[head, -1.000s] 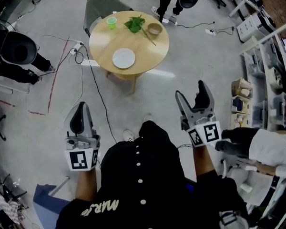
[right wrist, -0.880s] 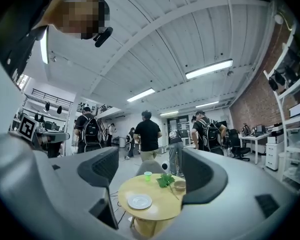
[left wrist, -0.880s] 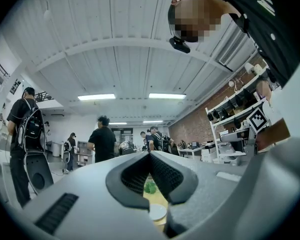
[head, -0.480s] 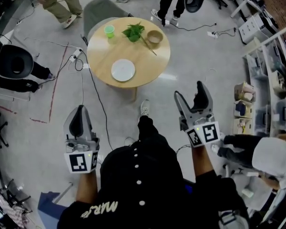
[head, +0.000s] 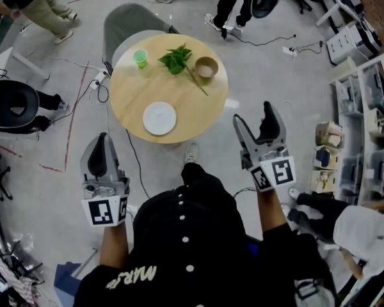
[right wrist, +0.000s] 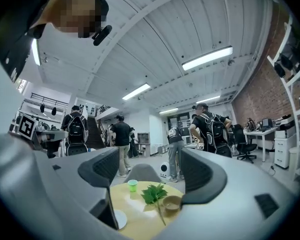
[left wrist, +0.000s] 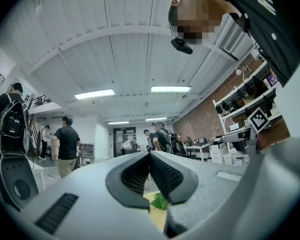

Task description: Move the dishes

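Note:
A round wooden table (head: 134,88) stands ahead of me. On it lie a white plate (head: 160,118) near the front, a small brown bowl (head: 207,67), a green cup (head: 140,58) and a leafy green sprig (head: 176,61). My left gripper (head: 101,156) hangs shut over the floor, left of the table's front edge. My right gripper (head: 256,126) is open, right of the table, with nothing between its jaws. In the right gripper view the green cup (right wrist: 132,185), sprig (right wrist: 154,194), bowl (right wrist: 171,202) and plate (right wrist: 119,219) show between the jaws. Both grippers are short of the table.
A grey chair (head: 129,22) stands behind the table. Cables (head: 109,101) run over the floor at the left. Shelves with boxes (head: 349,107) line the right side. Several people (head: 25,5) stand at the far end; a seated person's legs (head: 320,210) are at my right.
The table has come nearer and lower in the head view as I stepped toward it. Both grippers keep their places and states.

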A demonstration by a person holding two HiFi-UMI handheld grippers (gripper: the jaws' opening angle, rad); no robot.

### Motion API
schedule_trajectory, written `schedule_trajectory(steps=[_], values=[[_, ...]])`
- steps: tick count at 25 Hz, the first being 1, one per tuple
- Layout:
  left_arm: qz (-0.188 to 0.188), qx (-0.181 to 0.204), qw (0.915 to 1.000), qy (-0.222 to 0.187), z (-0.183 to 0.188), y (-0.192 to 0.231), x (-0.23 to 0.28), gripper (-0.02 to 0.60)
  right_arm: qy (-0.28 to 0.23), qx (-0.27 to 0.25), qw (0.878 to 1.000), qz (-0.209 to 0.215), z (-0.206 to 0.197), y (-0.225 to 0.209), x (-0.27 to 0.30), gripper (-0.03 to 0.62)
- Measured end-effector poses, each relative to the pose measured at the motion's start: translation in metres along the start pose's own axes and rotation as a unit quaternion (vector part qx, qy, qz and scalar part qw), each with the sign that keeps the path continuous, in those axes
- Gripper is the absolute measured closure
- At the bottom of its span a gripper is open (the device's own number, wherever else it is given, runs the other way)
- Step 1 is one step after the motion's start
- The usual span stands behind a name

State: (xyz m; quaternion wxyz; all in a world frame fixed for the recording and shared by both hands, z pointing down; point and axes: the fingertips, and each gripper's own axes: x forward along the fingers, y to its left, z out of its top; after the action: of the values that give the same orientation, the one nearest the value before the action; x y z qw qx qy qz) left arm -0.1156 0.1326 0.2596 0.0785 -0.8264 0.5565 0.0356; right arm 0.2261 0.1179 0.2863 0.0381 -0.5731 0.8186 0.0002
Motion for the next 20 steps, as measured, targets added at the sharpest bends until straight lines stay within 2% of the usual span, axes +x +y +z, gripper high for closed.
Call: schedule_trajectory(steps=[11, 20], values=[[0.044, 0.012, 0.9989, 0.003, -0.006, 0.008, 0.116, 0.578, 0.011, -0.001, 0.999, 0.041, 0.0, -0.077, 0.111, 0.223], [0.085, 0.016, 0.9957, 0.034, -0.023, 0.031, 0.131, 0.578, 0.038, -0.001, 0.994, 0.098, -0.022, -0.067, 0.176, 0.223]])
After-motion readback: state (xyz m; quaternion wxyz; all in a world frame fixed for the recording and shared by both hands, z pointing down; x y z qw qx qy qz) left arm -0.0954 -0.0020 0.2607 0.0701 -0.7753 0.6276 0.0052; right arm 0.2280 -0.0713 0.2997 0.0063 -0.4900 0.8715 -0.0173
